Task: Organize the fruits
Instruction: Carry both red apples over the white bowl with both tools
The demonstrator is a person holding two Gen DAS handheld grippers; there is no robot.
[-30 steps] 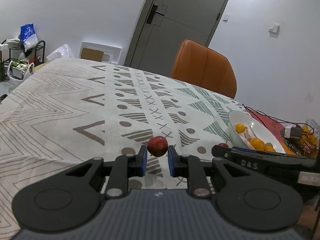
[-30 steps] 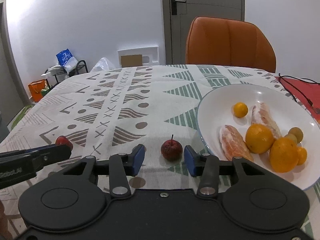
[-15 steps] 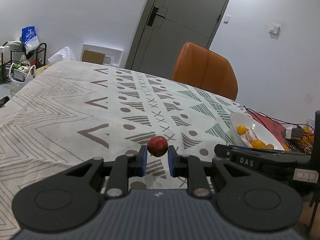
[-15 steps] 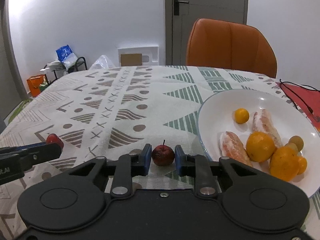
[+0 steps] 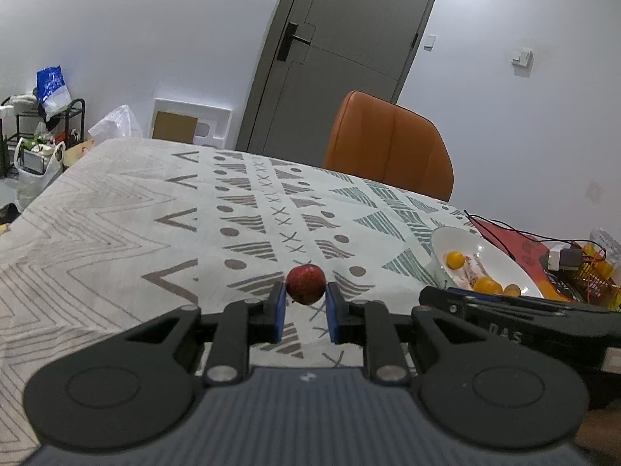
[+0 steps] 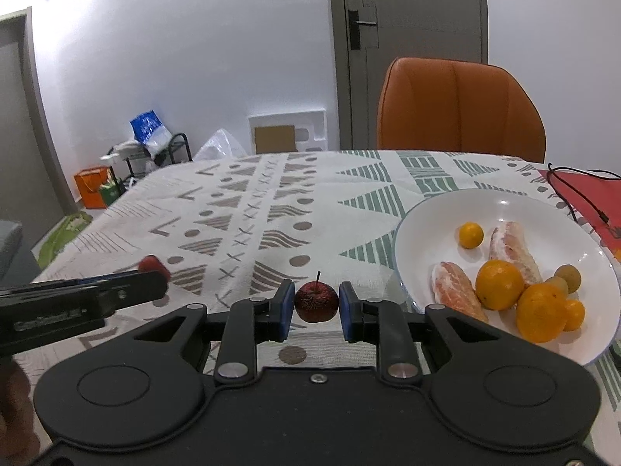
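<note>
At the far left of the right wrist view, the left tongs (image 6: 153,272) reach in from the side with a small red fruit (image 5: 306,284) caught at their tip; the left wrist view shows their blue pads pressed against both sides of it, the fruit raised above the patterned cloth of the worktop (image 5: 116,225). Further right, in the middle of the right wrist view, the right tongs (image 6: 316,306) are clamped on a darker red fruit with a stem (image 6: 316,301), its stem pointing up, just above the cloth and near the rim of a white bowl (image 6: 427,209). The bowl sits on the worktop to the right and holds two large oranges (image 6: 500,284), smaller orange fruits, two peeled citrus pieces (image 6: 458,289) and small greenish-brown fruits (image 6: 567,276). Beyond the bowl's far right edge lies a red mat (image 6: 578,190) with a black cable (image 6: 574,190) across it. An orange chair (image 6: 462,108) stands behind the worktop.
</note>
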